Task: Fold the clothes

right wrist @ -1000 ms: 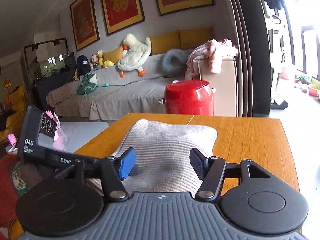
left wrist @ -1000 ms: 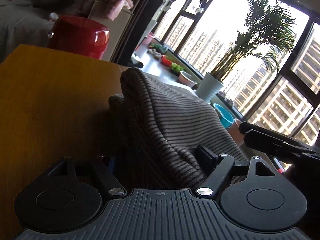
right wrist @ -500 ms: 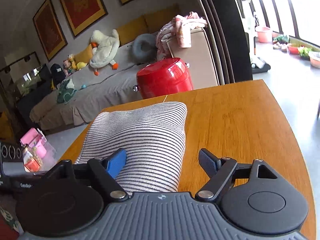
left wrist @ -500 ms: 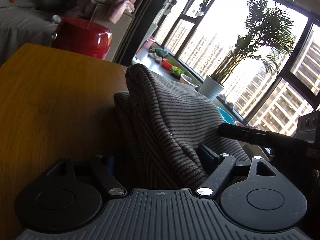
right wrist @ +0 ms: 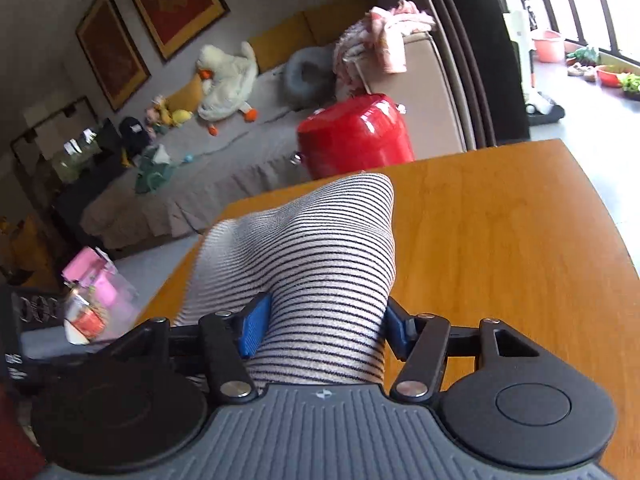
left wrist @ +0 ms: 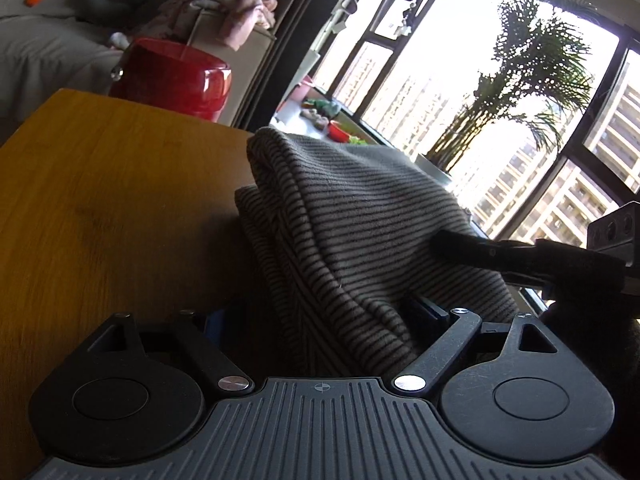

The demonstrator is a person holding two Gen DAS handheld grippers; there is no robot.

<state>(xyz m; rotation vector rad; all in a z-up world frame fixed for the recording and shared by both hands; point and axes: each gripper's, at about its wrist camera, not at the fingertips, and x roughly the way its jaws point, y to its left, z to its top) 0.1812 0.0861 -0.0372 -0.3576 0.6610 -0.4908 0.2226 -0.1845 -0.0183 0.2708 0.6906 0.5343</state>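
In the left wrist view the table (left wrist: 100, 208) was on the left, with a red pot (left wrist: 172, 76) beyond its far edge. The striped cloth (left wrist: 352, 232) lay bunched on the table, in shadow against the bright window, so its folds were hard to separate. The left gripper (left wrist: 324, 316) had its jaws wide and opening, with the cloth between them; the left finger was almost lost in the dark and the right one was half covered by cloth, so I could not tell if the pads pressed. At the right edge the right gripper (left wrist: 460, 246) reached onto the cloth, cut off by the frame.

In the right wrist view a black device at the far left edge carried white letters, too blurred and cut off to read. A pink box (right wrist: 96, 284) beside it was also blurred. The right gripper (right wrist: 324, 324) was closing, and its blue pads (right wrist: 254, 330) squeezed the cloth (right wrist: 320, 252) on both sides. The cloth lay near the table's (right wrist: 500, 240) left edge.
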